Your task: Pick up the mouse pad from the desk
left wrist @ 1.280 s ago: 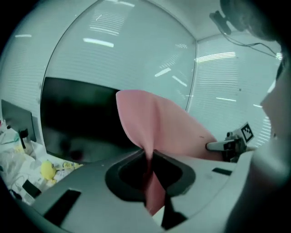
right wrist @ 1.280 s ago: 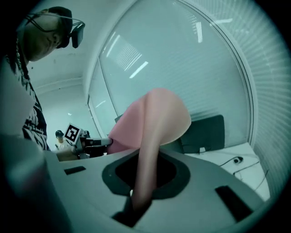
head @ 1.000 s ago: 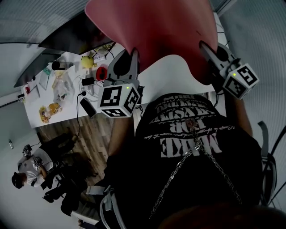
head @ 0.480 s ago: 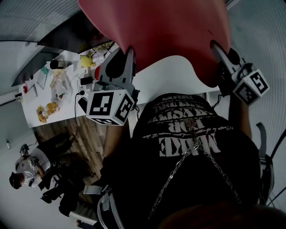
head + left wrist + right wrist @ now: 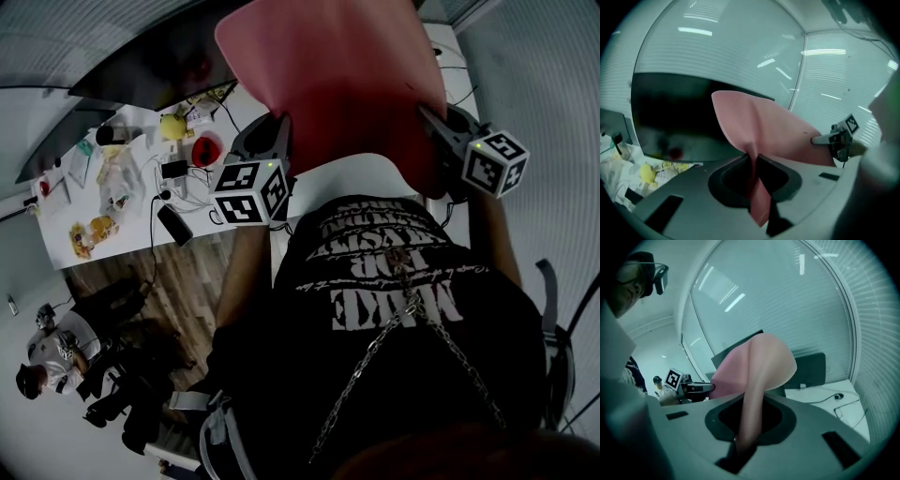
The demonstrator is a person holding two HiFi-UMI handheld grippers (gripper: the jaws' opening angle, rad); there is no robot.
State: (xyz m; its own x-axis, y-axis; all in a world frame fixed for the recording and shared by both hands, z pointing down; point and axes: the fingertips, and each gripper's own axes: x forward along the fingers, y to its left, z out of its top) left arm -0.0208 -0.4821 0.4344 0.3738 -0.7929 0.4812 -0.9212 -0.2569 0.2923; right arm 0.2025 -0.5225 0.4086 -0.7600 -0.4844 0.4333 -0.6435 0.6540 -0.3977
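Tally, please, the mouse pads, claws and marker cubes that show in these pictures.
pink mouse pad: 1
claws, left claw and right claw, both shut on the pad: 2
marker cubes, left cube and right cube: 2
Total: 5

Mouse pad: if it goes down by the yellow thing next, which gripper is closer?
Probably the left gripper: it grips the pink mouse pad on the side nearest the yellow thing. The right gripper holds the opposite side.
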